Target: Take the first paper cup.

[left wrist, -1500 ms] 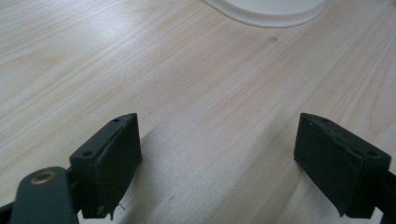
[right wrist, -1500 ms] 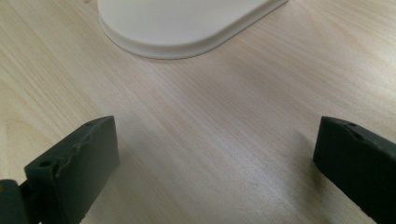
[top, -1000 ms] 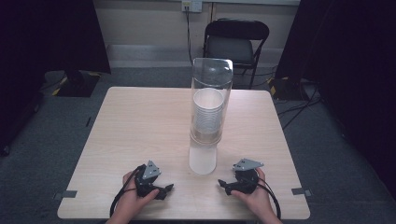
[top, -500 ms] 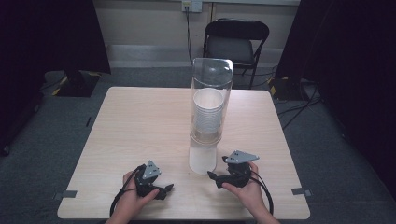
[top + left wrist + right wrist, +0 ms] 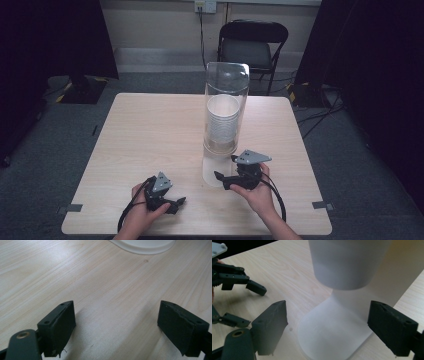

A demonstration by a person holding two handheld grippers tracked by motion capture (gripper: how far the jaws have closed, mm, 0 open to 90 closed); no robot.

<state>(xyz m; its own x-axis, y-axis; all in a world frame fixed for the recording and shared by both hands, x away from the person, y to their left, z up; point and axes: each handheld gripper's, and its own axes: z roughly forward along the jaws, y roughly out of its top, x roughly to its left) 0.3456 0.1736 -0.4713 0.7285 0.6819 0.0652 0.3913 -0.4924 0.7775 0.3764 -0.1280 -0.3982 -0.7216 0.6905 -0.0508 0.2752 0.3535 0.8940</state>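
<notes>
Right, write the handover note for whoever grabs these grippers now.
Left gripper: open, low over the table near its front edge, holding nothing.
Right gripper: open, raised, aimed at the cup dispenser, its jaws level with the bottom cup that sticks out under the tube, not touching it.
Dispenser stands mid-table with a stack of white cups inside.
Done: approach.
Left: probably close on the bottom cup and pull it out.
</notes>
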